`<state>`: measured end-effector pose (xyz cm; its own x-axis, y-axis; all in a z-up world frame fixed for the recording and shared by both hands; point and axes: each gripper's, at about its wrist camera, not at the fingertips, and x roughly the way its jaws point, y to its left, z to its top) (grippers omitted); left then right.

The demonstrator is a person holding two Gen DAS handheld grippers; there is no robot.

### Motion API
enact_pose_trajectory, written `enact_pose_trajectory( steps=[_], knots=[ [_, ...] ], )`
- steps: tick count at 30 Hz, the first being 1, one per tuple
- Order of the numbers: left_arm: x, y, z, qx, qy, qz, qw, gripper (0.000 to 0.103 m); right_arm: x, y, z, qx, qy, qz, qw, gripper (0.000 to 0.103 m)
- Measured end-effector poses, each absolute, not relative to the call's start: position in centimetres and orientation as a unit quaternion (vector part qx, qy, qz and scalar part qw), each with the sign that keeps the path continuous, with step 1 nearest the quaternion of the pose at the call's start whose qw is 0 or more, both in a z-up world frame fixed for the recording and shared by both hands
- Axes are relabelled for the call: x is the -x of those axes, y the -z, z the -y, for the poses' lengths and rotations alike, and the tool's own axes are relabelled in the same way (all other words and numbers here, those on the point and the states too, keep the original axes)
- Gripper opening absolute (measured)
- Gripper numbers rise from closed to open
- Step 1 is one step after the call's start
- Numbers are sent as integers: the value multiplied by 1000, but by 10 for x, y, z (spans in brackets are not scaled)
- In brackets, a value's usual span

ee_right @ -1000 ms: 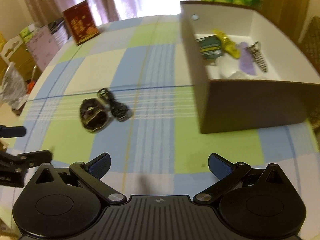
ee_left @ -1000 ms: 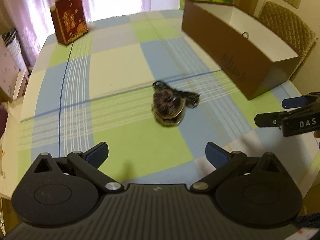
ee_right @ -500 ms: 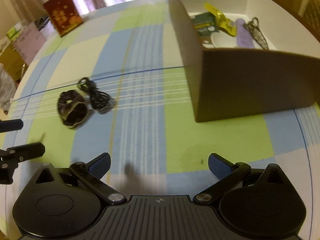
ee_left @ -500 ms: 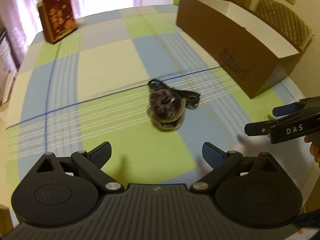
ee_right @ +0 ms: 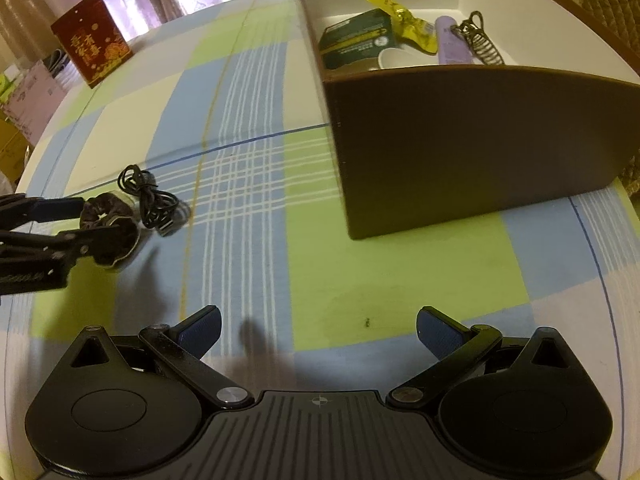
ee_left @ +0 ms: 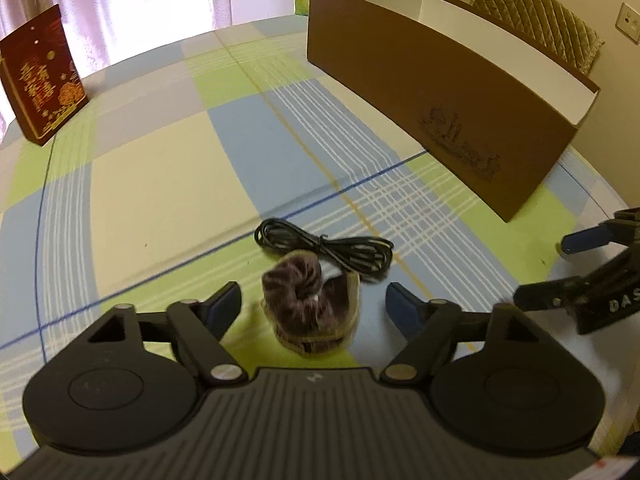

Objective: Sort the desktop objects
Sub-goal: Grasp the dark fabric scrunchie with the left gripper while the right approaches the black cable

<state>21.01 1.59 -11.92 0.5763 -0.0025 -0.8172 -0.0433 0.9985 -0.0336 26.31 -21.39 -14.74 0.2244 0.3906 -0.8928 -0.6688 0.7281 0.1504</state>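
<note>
A dark brown hair scrunchie (ee_left: 304, 294) lies on a round tan object (ee_left: 316, 338) on the checked tablecloth. My left gripper (ee_left: 314, 306) is open, one finger on each side of it, not touching. A coiled black cable (ee_left: 340, 254) lies just behind. In the right wrist view the scrunchie (ee_right: 106, 220) and cable (ee_right: 154, 200) sit at the left, with the left gripper (ee_right: 68, 220) around the scrunchie. My right gripper (ee_right: 318, 330) is open and empty above the cloth in front of the brown box (ee_right: 472, 140).
The brown box (ee_left: 440, 112) with white inside stands at the right; it holds a green packet (ee_right: 356, 38), a yellow wrapper (ee_right: 404, 20), a purple tube (ee_right: 452, 40) and a hair claw (ee_right: 482, 40). A red gift bag (ee_left: 38, 80) stands far left.
My left gripper has moved forward and down until its open fingers flank the scrunchie. The right gripper has shifted slightly toward the box.
</note>
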Motion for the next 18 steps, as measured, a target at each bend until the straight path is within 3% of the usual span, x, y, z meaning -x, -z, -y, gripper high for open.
enact_pose_trajectory(
  steps=[2,7,18],
  knots=[
    [-214,123,-17,27,-4,-465,885,45,-262,147,213,134,-346,-519,770,101],
    [-207,128,-24,37,-4,-471,881,27,-256,145,205,137,-364,-515,764,101],
    [-156,120,-81,93,-104,-479,867,24,-224,137,151,175,-479,-452,732,99]
  ],
)
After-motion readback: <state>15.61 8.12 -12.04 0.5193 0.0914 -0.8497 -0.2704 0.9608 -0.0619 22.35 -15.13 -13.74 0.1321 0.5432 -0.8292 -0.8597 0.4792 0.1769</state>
